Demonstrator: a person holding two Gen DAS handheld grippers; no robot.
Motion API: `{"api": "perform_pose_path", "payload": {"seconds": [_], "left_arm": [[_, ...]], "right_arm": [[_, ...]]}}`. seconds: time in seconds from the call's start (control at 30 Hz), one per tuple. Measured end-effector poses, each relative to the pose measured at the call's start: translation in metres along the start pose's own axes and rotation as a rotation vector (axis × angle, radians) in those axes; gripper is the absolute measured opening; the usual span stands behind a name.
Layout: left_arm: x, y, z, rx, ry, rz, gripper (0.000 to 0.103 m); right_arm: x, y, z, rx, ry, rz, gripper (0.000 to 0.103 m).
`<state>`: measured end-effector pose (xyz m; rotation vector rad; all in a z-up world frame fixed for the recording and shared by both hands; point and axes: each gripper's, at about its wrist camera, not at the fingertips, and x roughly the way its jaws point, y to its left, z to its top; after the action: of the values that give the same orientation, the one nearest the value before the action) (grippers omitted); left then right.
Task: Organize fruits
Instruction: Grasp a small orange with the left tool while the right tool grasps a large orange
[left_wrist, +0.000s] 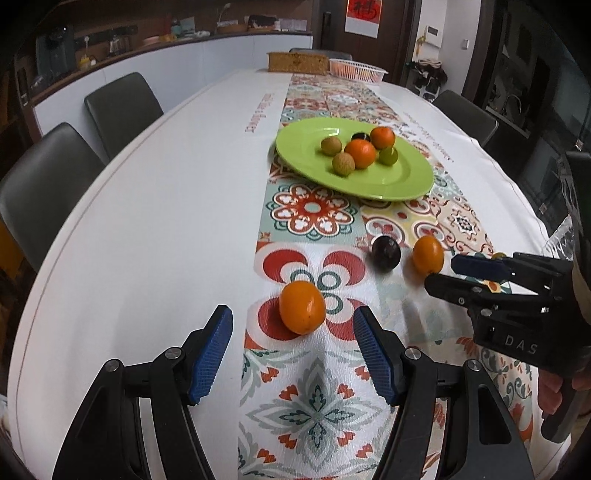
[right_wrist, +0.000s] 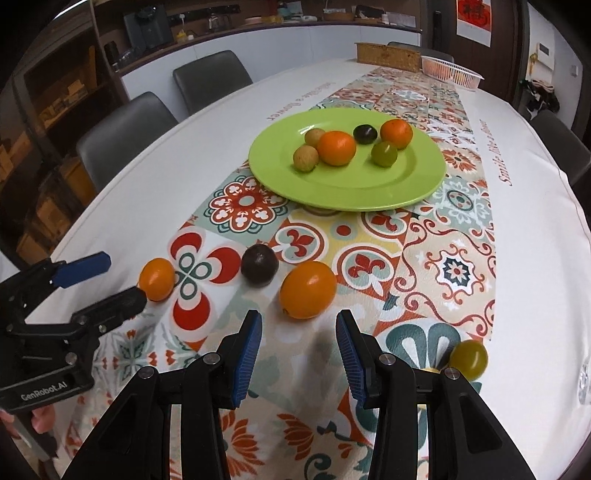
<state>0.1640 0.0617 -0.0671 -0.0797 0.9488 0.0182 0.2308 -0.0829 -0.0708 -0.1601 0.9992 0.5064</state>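
Note:
A green plate (left_wrist: 388, 177) (right_wrist: 332, 188) on the patterned runner holds two oranges, two tan fruits, a green one and a dark one. Loose on the runner lie an orange (left_wrist: 302, 312) (right_wrist: 157, 278), a dark plum (left_wrist: 386, 253) (right_wrist: 259, 264), a second orange (left_wrist: 427, 254) (right_wrist: 307, 290) and a green fruit (right_wrist: 469, 358). My left gripper (left_wrist: 293, 312) (right_wrist: 127, 277) is open, its tips on either side of the near orange without touching it. My right gripper (right_wrist: 298, 314) (left_wrist: 439, 275) is open too, with the second orange just past its tips.
A wicker box (left_wrist: 297, 62) and a pink basket (left_wrist: 357, 70) stand at the table's far end. Grey chairs (left_wrist: 122, 107) line the left side. White cloth covers the table on both sides of the runner. A hand (left_wrist: 554, 391) holds the right gripper's grip.

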Motion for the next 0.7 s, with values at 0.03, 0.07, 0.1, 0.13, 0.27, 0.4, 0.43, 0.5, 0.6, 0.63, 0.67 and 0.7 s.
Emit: {"api": "perform_pose_path", "payload": {"seconds": [0.03,0.07,0.1,0.13,0.27,0.4,0.43,0.5,0.6,0.63,0.67,0.7], "left_arm": [[0.002,0.000,0.000,0.000,0.003,0.001,0.067],[0.004,0.000,0.000,0.000,0.007,0.001,0.067],[0.007,0.001,0.001,-0.001,0.011,-0.004,0.066],[0.009,0.001,0.001,-0.002,0.016,-0.007,0.066],[0.017,0.002,0.003,-0.003,0.030,-0.016,0.058],[0.023,0.003,0.006,-0.012,0.040,-0.033,0.047],[0.025,0.003,0.006,-0.013,0.043,-0.038,0.045],[0.027,0.003,0.007,-0.009,0.051,-0.042,0.037],[0.029,0.001,0.006,-0.003,0.057,-0.049,0.030],[0.029,0.000,0.006,-0.001,0.057,-0.049,0.030],[0.029,0.000,0.006,0.001,0.056,-0.048,0.030],[0.029,0.000,0.006,0.001,0.057,-0.052,0.030]], "right_arm": [[0.002,0.000,0.000,-0.002,0.002,-0.002,0.043],[0.004,0.000,0.002,-0.003,0.005,-0.004,0.043],[0.006,0.000,0.003,-0.003,0.008,-0.004,0.043],[0.008,-0.001,0.004,0.001,0.009,-0.002,0.043],[0.013,-0.002,0.008,0.006,0.011,0.001,0.043],[0.017,-0.003,0.011,0.009,0.014,0.002,0.043],[0.018,-0.003,0.012,0.011,0.014,0.005,0.043],[0.020,-0.004,0.014,0.018,0.015,0.007,0.042],[0.022,-0.005,0.014,0.020,0.014,0.005,0.039],[0.023,-0.005,0.014,0.021,0.015,0.003,0.037],[0.023,-0.005,0.014,0.019,0.014,0.004,0.037],[0.023,-0.006,0.014,0.018,0.014,0.005,0.037]]}}
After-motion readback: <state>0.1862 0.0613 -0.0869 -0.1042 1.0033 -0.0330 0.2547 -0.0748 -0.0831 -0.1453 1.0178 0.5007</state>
